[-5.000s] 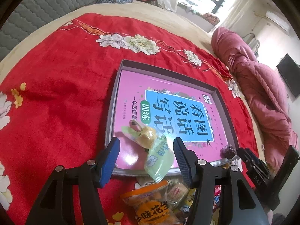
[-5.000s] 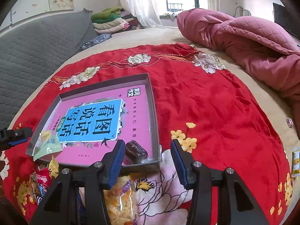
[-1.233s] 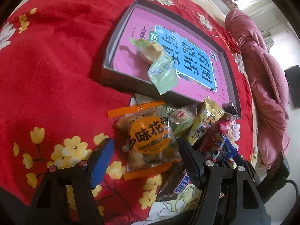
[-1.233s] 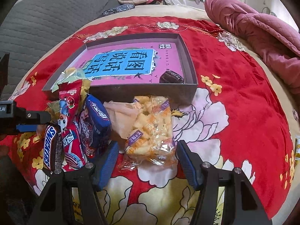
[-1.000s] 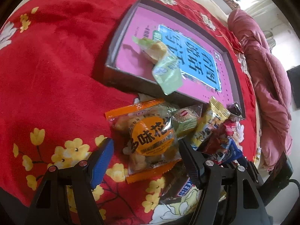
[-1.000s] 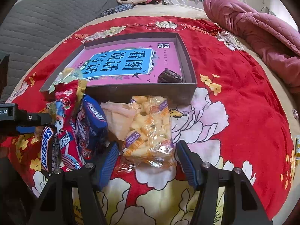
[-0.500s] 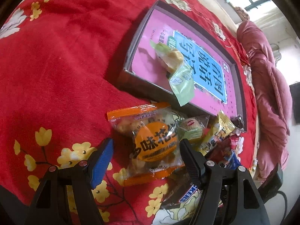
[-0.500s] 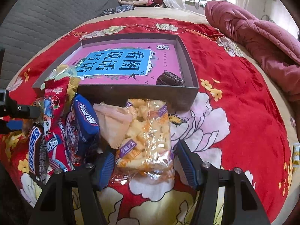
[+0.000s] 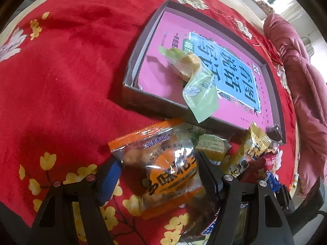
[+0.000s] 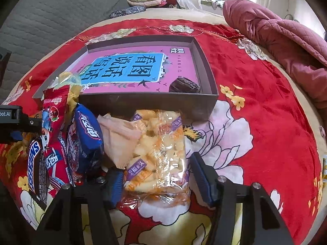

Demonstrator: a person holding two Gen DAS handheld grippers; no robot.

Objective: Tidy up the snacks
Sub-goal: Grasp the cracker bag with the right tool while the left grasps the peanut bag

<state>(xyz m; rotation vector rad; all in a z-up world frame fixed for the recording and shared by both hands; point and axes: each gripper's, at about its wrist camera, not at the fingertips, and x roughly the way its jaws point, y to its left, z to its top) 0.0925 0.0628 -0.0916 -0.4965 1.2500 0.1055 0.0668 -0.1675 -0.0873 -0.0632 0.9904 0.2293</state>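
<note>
An orange-edged snack bag (image 9: 169,171) lies on the red floral blanket (image 9: 61,71), and my left gripper (image 9: 158,173) stands open astride it, a finger at each side. My right gripper (image 10: 157,179) straddles a clear bag of yellow snacks (image 10: 157,143); its jaws are closing and the pads are almost at the bag's edges. Behind both bags sits a grey box (image 10: 143,102) with a pink book as its floor. The box holds a green-wrapped pastry (image 9: 190,69) and a dark wrapped sweet (image 10: 185,85).
A pile of packets lies between the two bags: a Snickers bar (image 10: 35,163), a blue pack (image 10: 87,134), a red pack (image 10: 54,110) and a yellow pack (image 9: 255,143). A pink quilt (image 10: 276,32) lies at the right and a grey padded headboard (image 10: 51,16) at the back left.
Both grippers have left the box and come down over the pile. In the last second the left has closed in on the orange bag, and the right's fingers have narrowed around the clear bag.
</note>
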